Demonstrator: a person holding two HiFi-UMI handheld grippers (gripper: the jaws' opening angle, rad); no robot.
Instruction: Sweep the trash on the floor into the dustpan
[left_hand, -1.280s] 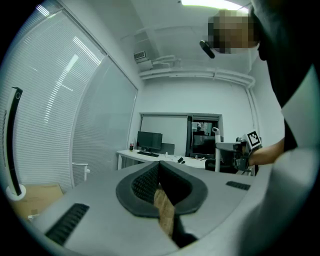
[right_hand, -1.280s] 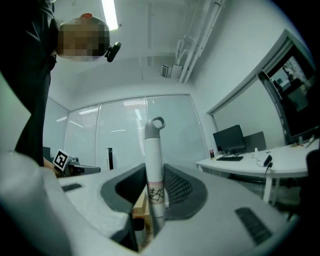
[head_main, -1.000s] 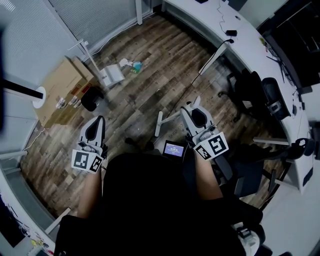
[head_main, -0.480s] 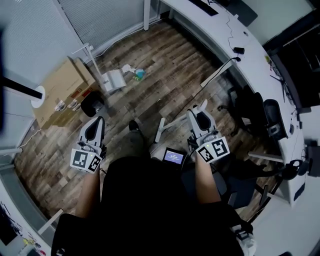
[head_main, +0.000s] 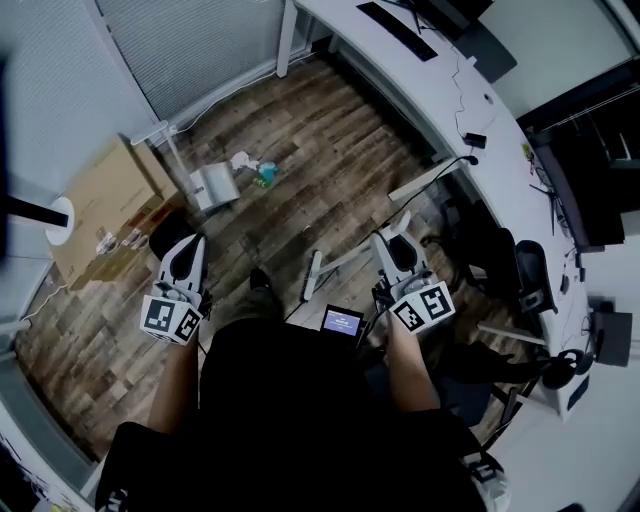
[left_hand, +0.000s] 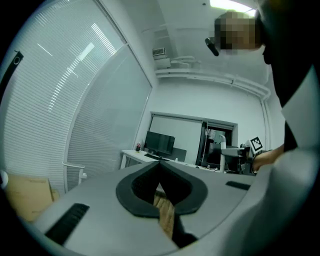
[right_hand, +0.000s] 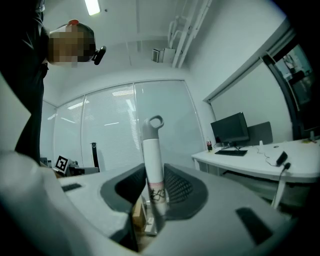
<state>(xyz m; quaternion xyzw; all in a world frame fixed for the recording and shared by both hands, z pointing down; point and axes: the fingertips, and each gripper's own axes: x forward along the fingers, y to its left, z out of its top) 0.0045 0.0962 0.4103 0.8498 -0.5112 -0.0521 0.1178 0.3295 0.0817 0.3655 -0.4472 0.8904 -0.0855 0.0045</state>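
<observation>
The trash (head_main: 252, 167), a crumpled white scrap with a small blue-green item touching it, lies on the wooden floor (head_main: 330, 140) just beside the white dustpan (head_main: 213, 186). The dustpan stands near a cardboard box (head_main: 100, 205), and its thin handle rises at the side away from the trash. Which way the pan's mouth faces is too small to tell. The trash and dustpan lie well apart from the person, ahead and toward the left in the head view. The right gripper (head_main: 393, 238) has its jaws clamped on the white broom handle (right_hand: 152, 165) a little below its grey loop. In the head view the shaft slants down to the broom head near the person's feet, far short of the trash. The left gripper (head_main: 190, 245) has its jaws fully together with nothing between them. The step in hand appears to be the approach, with no sweeping yet begun. The next move likely calls for setting the broom head down on the side of the trash away from the pan, then stroking toward it. The left jaws would first have to open if they are to steady the dustpan's handle.
</observation>
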